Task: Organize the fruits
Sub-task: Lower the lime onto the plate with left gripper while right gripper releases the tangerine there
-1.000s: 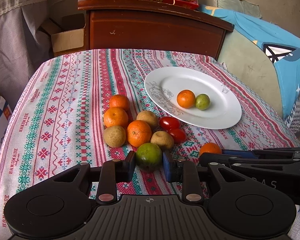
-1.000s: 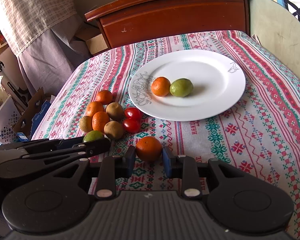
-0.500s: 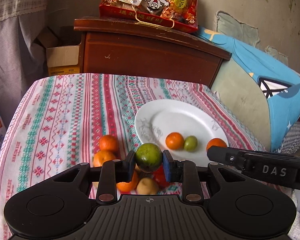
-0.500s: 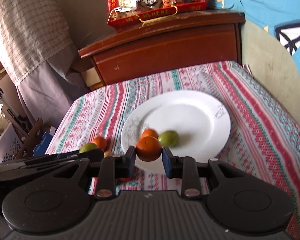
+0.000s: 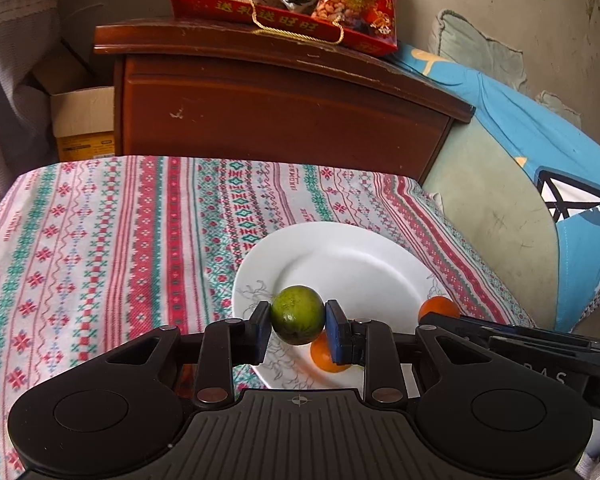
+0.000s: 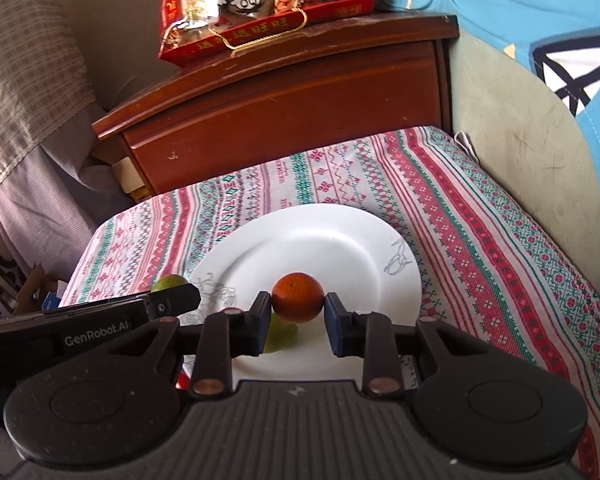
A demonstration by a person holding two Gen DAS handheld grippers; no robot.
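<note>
Woven cloth (image 5: 100,240) in red, green and white stripes covers the surface, and it may let round fruit roll toward an edge. On it lies the white plate (image 6: 340,240), set toward the right edge, shallow and low-rimmed as far as can be seen, so anything dropped rather than set down could run off it. The left gripper (image 5: 298,330) hangs above the plate's near left part, its fingers pinching a green citrus (image 5: 297,314) at the sides; the right gripper (image 6: 298,322) hovers over the plate's near middle, its fingers pinching a mandarin (image 6: 298,297) the same way. Both holds are narrow pinches on smooth round skin, so a slip or a squeeze that bruises seems the first risk. The two grippers are close together over one plate; in the left view the right one's arm crosses the lower right, and a clash of fingers seems possible if both descend at once. Already on the plate lie a small orange (image 5: 326,356) and a small green fruit (image 6: 280,336), both partly hidden beneath the fingers; a fruit lowered onto either could knock it off the rim.
</note>
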